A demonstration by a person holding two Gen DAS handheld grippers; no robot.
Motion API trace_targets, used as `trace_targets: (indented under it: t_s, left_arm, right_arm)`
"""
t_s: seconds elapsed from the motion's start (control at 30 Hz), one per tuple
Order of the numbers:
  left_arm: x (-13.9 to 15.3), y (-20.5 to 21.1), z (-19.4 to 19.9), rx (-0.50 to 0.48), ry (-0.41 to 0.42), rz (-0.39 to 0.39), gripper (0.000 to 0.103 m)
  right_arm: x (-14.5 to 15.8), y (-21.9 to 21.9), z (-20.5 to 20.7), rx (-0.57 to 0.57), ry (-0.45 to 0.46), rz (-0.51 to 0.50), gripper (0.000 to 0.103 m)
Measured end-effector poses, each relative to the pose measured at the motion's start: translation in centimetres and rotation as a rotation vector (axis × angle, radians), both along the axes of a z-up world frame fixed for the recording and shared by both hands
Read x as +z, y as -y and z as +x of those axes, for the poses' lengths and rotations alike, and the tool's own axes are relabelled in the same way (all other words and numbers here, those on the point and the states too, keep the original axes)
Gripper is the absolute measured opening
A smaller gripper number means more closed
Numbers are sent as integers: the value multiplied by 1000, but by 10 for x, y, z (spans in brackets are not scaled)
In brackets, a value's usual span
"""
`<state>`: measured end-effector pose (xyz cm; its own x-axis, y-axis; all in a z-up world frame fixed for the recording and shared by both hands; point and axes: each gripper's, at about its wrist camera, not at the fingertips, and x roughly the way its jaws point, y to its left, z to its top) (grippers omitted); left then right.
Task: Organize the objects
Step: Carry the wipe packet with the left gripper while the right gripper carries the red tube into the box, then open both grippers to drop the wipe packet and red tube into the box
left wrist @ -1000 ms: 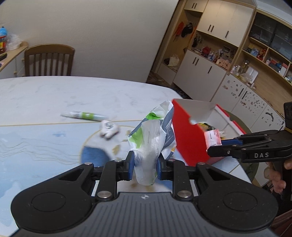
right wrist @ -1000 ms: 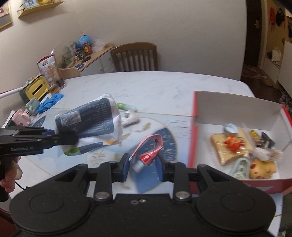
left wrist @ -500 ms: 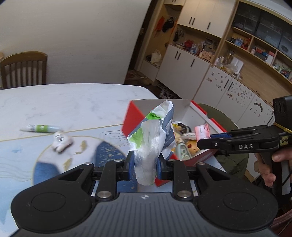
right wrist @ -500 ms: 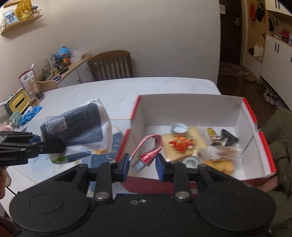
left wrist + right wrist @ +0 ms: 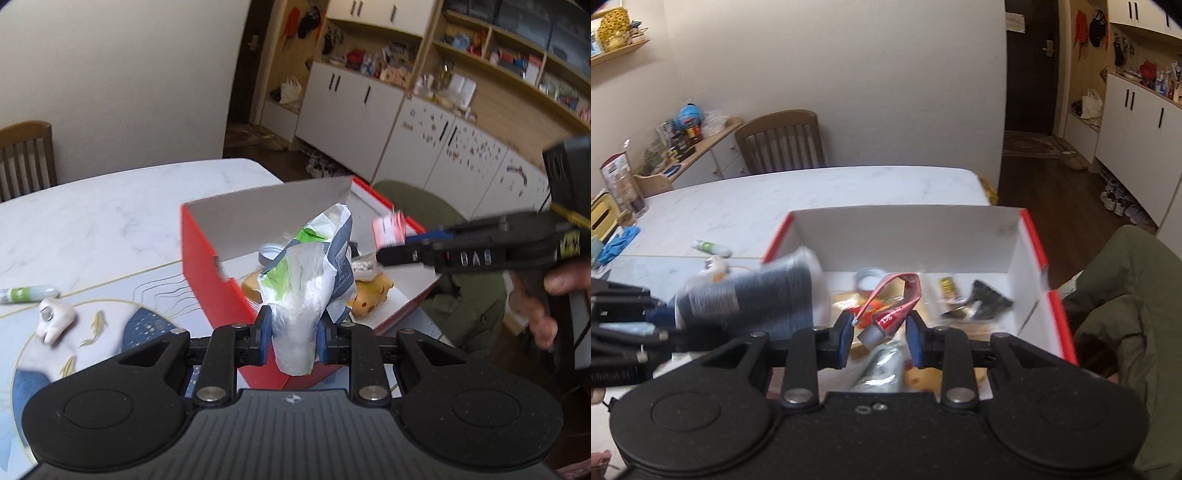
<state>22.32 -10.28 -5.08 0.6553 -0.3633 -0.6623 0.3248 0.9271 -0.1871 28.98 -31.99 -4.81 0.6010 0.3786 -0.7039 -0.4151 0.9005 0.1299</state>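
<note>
My left gripper [image 5: 291, 341] is shut on a crumpled white, green and dark blue plastic bag [image 5: 314, 280], held above the near wall of the red box [image 5: 207, 269]. The bag also shows blurred in the right wrist view [image 5: 753, 299]. My right gripper [image 5: 879, 338] is shut on a bent red tube [image 5: 894, 306], held over the inside of the red box [image 5: 1034, 236]. In the left wrist view the tube [image 5: 389, 230] shows at the tip of the right gripper [image 5: 399, 253], above the box.
The box holds toast, a small tin [image 5: 868, 278], a black comb [image 5: 991, 301] and packets. On the table left of the box lie a green-white tube [image 5: 26, 293] and a white tooth-shaped toy [image 5: 55, 321]. A wooden chair [image 5: 779, 142] stands behind the table.
Both grippers have moved right from over the table mat to over the red box, each still holding its object. The box now fills the middle of both views.
</note>
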Motion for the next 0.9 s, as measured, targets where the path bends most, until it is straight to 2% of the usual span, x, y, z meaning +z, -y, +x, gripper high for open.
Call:
trace_targets:
  t_s: [0.1, 0.27, 0.4, 0.57, 0.9]
  left_arm:
    - [-6, 18, 10, -15, -7, 77, 22]
    - [-19, 37, 28, -34, -45, 152, 22]
    - [-29, 47, 40, -27, -84, 171, 22]
    - [-33, 54, 50, -26, -93, 198, 22]
    - [-42, 66, 63, -67, -169, 240, 22]
  right_arm:
    - [-5, 7, 15, -16, 5, -16, 30]
    - [-17, 12, 41, -27, -17, -30, 30]
    - [-26, 10, 58, -27, -29, -54, 30]
    - [-39, 3, 78, -19, -51, -90, 30]
    - [-64, -3, 98, -4, -172, -148, 30]
